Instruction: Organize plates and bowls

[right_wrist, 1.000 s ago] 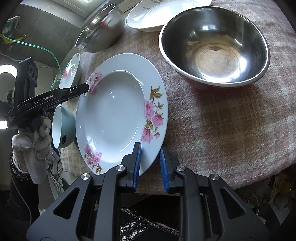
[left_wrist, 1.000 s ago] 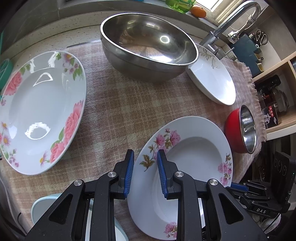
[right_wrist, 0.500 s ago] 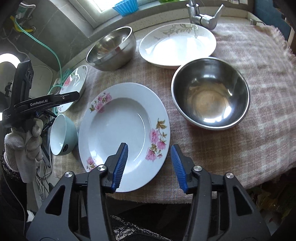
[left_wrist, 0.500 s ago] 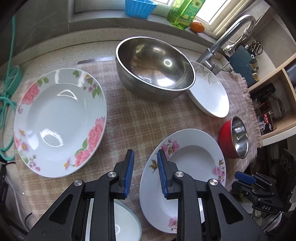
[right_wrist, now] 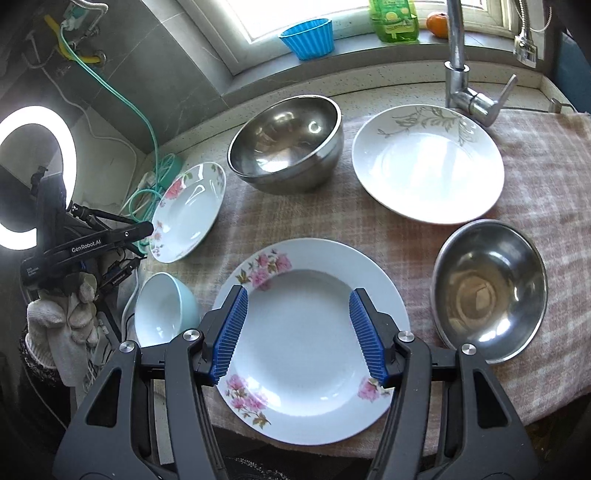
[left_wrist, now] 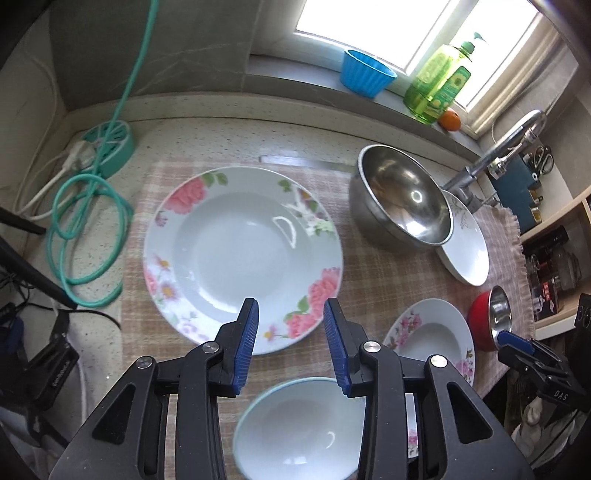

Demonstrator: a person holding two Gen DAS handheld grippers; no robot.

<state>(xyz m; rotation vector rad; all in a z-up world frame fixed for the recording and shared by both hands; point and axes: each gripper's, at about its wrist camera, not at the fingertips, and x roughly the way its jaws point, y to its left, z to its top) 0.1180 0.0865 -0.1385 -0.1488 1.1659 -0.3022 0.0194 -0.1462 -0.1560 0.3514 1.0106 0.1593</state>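
My left gripper (left_wrist: 291,343) is open and empty, above the near rim of a large rose-patterned plate (left_wrist: 242,254); a light blue bowl (left_wrist: 299,428) sits below it. My right gripper (right_wrist: 299,336) is open and empty, above a pink-flowered deep plate (right_wrist: 314,332), also seen in the left wrist view (left_wrist: 432,336). A large steel bowl (right_wrist: 286,142), a white leaf-print plate (right_wrist: 428,168), a red-sided steel bowl (right_wrist: 487,288), the rose plate (right_wrist: 188,210) and the blue bowl (right_wrist: 162,306) lie on the checked cloth (right_wrist: 535,184).
A faucet (right_wrist: 461,74) stands at the back right. A blue cup (right_wrist: 308,37), green soap bottle (right_wrist: 393,18) and an orange (right_wrist: 437,18) sit on the windowsill. A teal hose (left_wrist: 85,229) coils at the left. Shelves (left_wrist: 554,240) stand to the right.
Both grippers pulled back and up from the pink-flowered plate and both opened wider. The left view swung left over the rose plate.
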